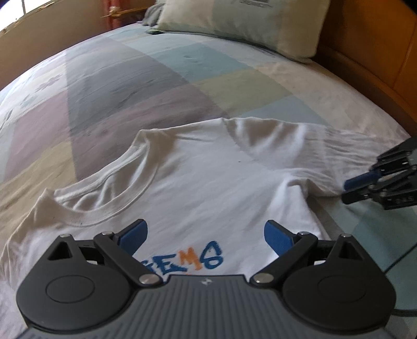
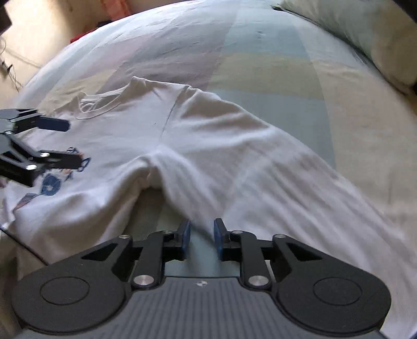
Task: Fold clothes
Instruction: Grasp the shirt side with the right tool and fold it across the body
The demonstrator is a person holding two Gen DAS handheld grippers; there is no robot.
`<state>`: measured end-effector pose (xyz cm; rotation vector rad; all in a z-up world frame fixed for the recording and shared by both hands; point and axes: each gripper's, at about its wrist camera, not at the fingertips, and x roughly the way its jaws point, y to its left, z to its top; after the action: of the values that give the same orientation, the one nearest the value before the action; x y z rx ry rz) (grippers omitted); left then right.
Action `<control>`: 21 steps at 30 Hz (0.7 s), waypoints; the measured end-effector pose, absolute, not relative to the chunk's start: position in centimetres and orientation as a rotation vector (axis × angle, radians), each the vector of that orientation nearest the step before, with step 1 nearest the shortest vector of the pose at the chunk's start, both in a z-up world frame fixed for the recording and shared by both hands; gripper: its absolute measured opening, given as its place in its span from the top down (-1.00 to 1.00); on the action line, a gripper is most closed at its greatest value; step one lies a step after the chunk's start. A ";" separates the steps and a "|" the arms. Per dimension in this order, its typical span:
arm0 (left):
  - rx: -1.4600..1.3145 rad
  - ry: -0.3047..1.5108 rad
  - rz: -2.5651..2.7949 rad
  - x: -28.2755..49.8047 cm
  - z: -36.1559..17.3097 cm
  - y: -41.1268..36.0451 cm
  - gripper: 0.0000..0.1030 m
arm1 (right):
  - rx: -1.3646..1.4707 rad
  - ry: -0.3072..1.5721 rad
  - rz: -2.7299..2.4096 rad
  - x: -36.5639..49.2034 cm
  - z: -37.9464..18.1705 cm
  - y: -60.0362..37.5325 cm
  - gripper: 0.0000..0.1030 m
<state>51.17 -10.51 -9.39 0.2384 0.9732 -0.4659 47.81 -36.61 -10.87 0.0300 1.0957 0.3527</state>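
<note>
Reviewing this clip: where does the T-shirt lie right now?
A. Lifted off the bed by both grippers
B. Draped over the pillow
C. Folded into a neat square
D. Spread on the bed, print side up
D: the white T-shirt lies spread on the patchwork bedspread, its blue and orange lettering facing up, unfolded, clear of the pillow.

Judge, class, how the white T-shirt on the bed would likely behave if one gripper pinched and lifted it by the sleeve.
The white T-shirt looks thin and creased, so it would probably droop limply. Lying loose on the bedspread, it would likely drag and bunch rather than slide flat.
</note>
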 end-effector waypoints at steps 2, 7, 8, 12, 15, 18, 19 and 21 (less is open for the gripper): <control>0.256 0.963 -0.491 51.5 -9.1 -11.5 -0.86 | 0.049 1.073 0.290 46.7 -10.0 -37.7 0.50; 0.298 0.930 -0.560 52.4 -8.2 -14.3 -0.86 | 0.082 0.989 0.080 45.5 -9.7 -41.1 0.01; 0.307 0.922 -0.579 52.8 -8.1 -15.1 -0.86 | 0.084 0.992 0.050 45.4 -10.1 -41.8 0.00; 0.362 0.888 -0.669 53.6 -8.4 -19.2 -0.86 | 0.077 1.032 -0.018 43.6 -11.8 -44.1 0.00; 0.411 0.897 -0.727 54.0 -9.0 -21.9 -0.86 | 0.119 1.037 -0.056 41.0 -11.3 -45.9 0.00; 0.435 0.874 -0.795 53.8 -8.9 -23.8 -0.86 | 0.152 0.987 -0.096 40.5 -10.5 -47.3 -0.10; 0.441 0.866 -0.812 53.8 -8.8 -24.4 -0.86 | 0.163 0.965 -0.110 40.5 -10.1 -47.7 -0.21; 0.437 0.875 -0.839 54.2 -9.0 -25.5 -0.86 | 0.179 0.922 -0.132 40.9 -9.7 -48.5 -0.38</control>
<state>54.24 -25.50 -9.00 0.4371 0.8746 -0.8387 40.86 -48.46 -9.69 0.1791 0.9215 -0.1323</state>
